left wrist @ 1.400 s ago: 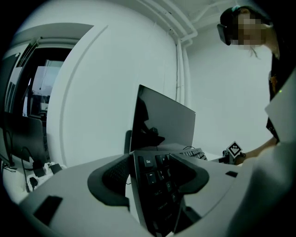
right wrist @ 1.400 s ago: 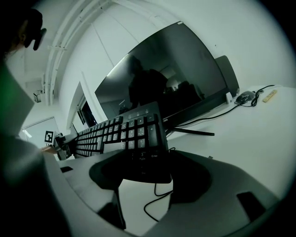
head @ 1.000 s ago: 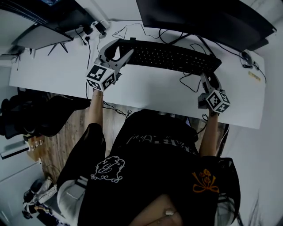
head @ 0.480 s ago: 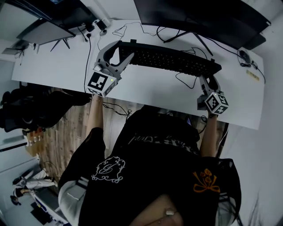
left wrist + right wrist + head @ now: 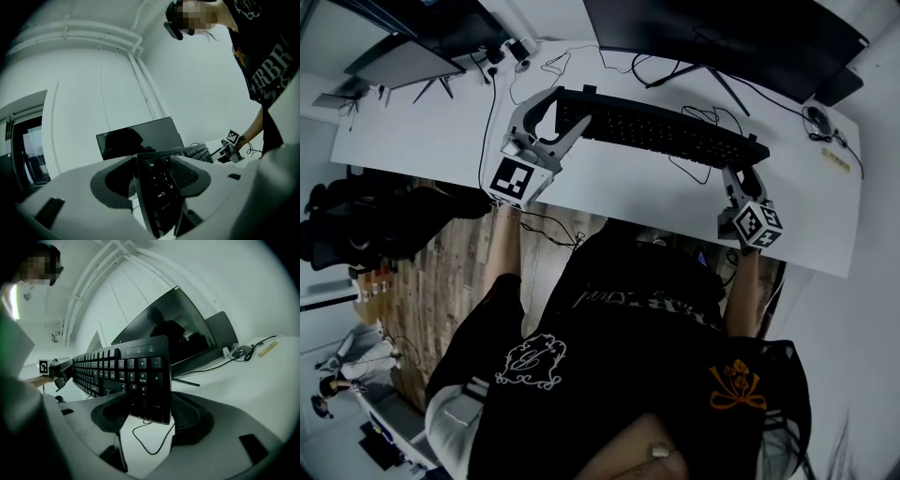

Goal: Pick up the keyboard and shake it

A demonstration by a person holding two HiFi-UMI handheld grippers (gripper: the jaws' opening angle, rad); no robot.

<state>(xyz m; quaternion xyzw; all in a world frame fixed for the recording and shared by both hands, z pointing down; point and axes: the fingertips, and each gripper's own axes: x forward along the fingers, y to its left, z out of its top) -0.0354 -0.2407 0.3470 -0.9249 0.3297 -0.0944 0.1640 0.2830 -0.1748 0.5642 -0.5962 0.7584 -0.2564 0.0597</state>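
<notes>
**Tabletop** [image 5: 637, 202]: white, and running across the whole upper part of the head view. It is carrying everything listed below.

**Monitor** [image 5: 722, 37]: dark and unlit, and standing at the far edge of the tabletop, behind the keyboard.

**Keyboard** [image 5: 656, 127]: black, full size with a number pad. It is hanging clear of the tabletop, and bare white surface is showing under its right end in the right gripper view. It is spanning the gap between the two claws, with one short end in each.

**Left claw** [image 5: 555, 108]: standing fairly wide and clenching the keyboard's left end. That end is sitting on edge between the two pads, with the key face turned toward the right-hand pad.

**Right claw** [image 5: 747, 171]: standing wide and clenching the keyboard's right end. The number pad is sitting deep between the pads, and the key rows are stretching away toward the other claw.

**Marker cubes**: one is riding on each claw, each showing black-and-white square patterns.

**Cable** [image 5: 150, 439]: thin and black, and looping down below the keyboard's right end onto the tabletop.

**Legends**
- At the left end: "Esc", "Tab" and "Caps Lock".
- At the right end: digits 5 to 9, "PgUp" under the 9, and "+", "-" and "*".
- Other print is reading too small to make out.
</notes>
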